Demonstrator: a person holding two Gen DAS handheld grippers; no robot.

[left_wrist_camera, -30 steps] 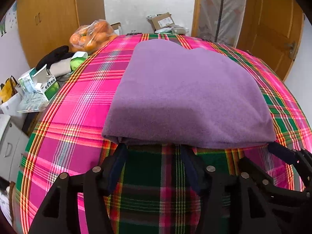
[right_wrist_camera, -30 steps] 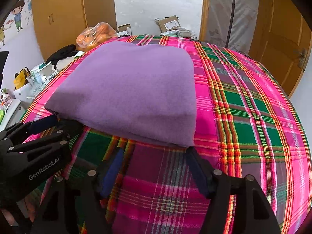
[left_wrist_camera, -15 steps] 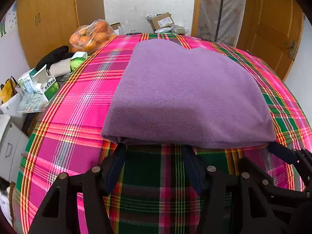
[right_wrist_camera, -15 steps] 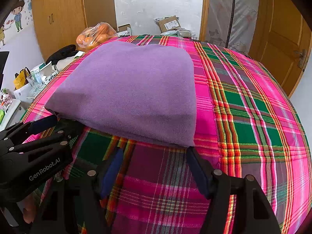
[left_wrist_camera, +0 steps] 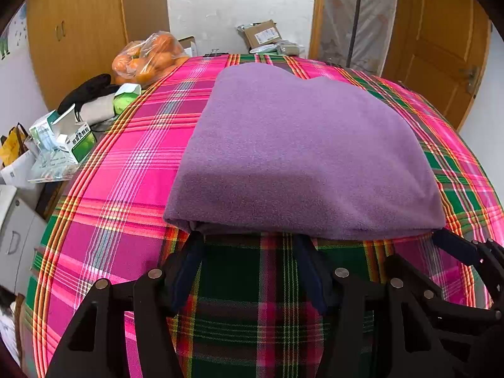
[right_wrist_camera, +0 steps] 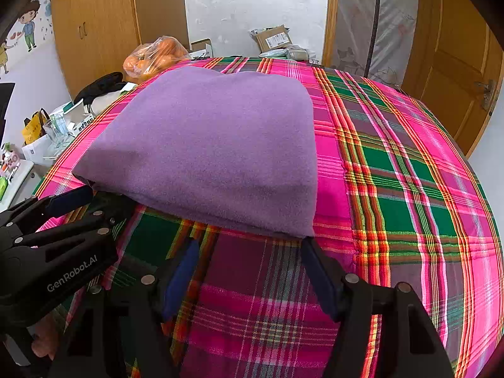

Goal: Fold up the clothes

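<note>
1. Purple garment (left_wrist_camera: 302, 157) lies folded into a flat stack on the plaid cloth (left_wrist_camera: 126, 163) covering the desk, left of centre in the right wrist view (right_wrist_camera: 214, 151).
2. Near edge of the stack faces you; layered hem shows at its near left corner.
3. Containers: clear plastic bag (left_wrist_camera: 148, 56) at the far left desk edge holds oranges. Same bag in the right view (right_wrist_camera: 156, 56).
4. Green-and-white carton (left_wrist_camera: 77, 140) sits off the desk's left side, flap up; contents not visible.
5. Cardboard box (left_wrist_camera: 263, 33) on the floor beyond the desk, looks closed.
6. Your left claw (left_wrist_camera: 247, 239) is low and level, aimed at the near edge of the stack, jaws apart, nothing between them. Fingertips just reach the hem; whether they touch is unclear.
7. Your right claw (right_wrist_camera: 249, 244) has the same pose at the near right corner, jaws spread, nothing gripped. Right fingertip (right_wrist_camera: 310, 249) sits at the corner of the garment.
8. Both claws are side by side: the left one shows at the lower left of the right view (right_wrist_camera: 67, 203), its tip by the stack's near left corner.
9. Yellow bag (right_wrist_camera: 33, 127) stands off the desk's left side; contents can't be told.
</note>
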